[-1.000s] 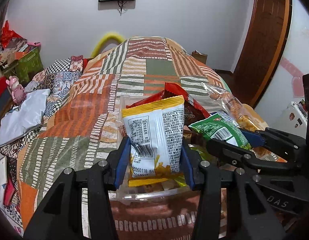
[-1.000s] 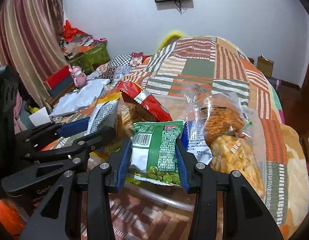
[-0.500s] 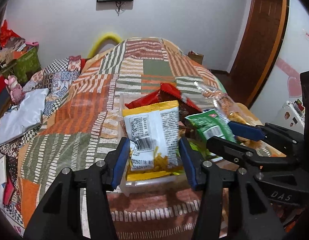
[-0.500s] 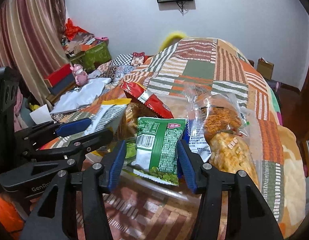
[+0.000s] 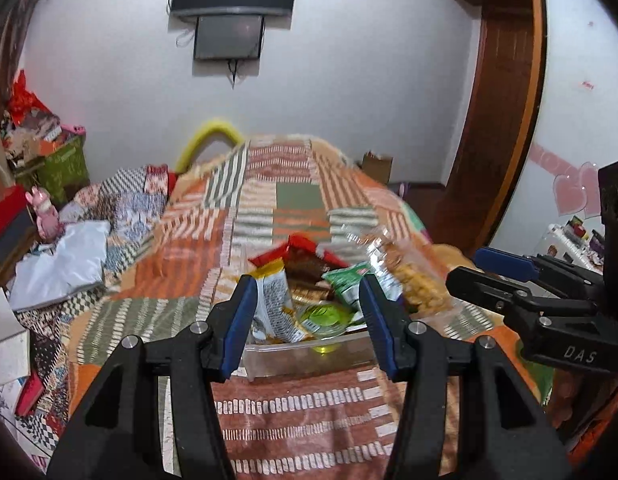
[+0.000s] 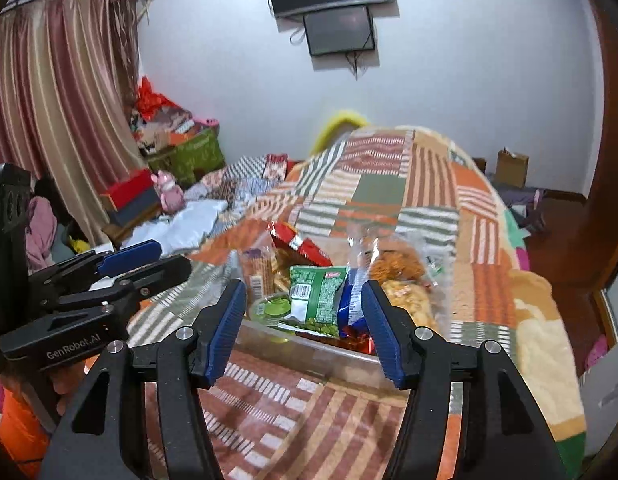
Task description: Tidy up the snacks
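A clear plastic bin (image 5: 309,354) (image 6: 333,354) sits on the patchwork blanket, filled with snacks. Among them are a white-and-yellow packet (image 5: 273,304), a green pea packet (image 5: 345,284) (image 6: 317,296), a red packet (image 5: 305,246) (image 6: 299,242), a blue packet (image 6: 351,308), a green cup (image 6: 271,306) and clear bags of orange snacks (image 5: 413,286) (image 6: 401,276). My left gripper (image 5: 307,320) (image 6: 171,257) hangs open above the bin's near edge, holding nothing. My right gripper (image 6: 305,328) (image 5: 463,266) is beside it; its jaws are opening and nothing is pressed between them.
The bed's blanket (image 5: 293,200) stretches away behind the bin. At the left lie crumpled white cloth (image 5: 65,264), a pink toy (image 5: 45,216), and boxes and bags (image 6: 181,148) by the curtain. A wooden door frame (image 5: 497,120) stands at the right.
Both grippers have let go of their packets, opened, and drawn back and up from the bin. The white-and-yellow packet and the green packet now rest in the bin.
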`<act>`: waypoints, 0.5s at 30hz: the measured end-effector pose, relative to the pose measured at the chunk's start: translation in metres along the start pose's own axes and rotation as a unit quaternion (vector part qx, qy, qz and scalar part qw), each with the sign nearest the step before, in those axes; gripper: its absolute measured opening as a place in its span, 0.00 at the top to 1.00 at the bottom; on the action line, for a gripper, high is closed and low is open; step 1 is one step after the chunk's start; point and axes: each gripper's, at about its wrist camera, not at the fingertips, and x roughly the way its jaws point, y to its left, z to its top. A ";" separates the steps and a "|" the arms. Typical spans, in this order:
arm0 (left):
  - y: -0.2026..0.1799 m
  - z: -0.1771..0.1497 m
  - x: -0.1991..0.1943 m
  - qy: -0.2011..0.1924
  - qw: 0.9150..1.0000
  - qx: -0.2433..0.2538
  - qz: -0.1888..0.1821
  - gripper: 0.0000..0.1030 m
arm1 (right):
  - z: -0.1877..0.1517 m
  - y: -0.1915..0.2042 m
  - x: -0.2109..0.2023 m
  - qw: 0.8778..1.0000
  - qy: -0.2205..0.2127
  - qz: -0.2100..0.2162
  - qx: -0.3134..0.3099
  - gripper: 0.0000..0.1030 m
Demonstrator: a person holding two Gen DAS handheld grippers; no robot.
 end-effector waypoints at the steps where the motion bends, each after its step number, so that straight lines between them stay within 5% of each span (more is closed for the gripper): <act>1: -0.003 0.001 -0.010 -0.013 1.000 0.002 0.000 0.45 | 0.000 0.001 -0.009 1.000 -0.009 -0.001 0.000 0.42; 15: -0.025 -0.006 -0.078 -0.109 0.994 0.010 0.000 0.18 | -0.009 0.009 -0.076 0.994 -0.096 -0.048 -0.012 0.21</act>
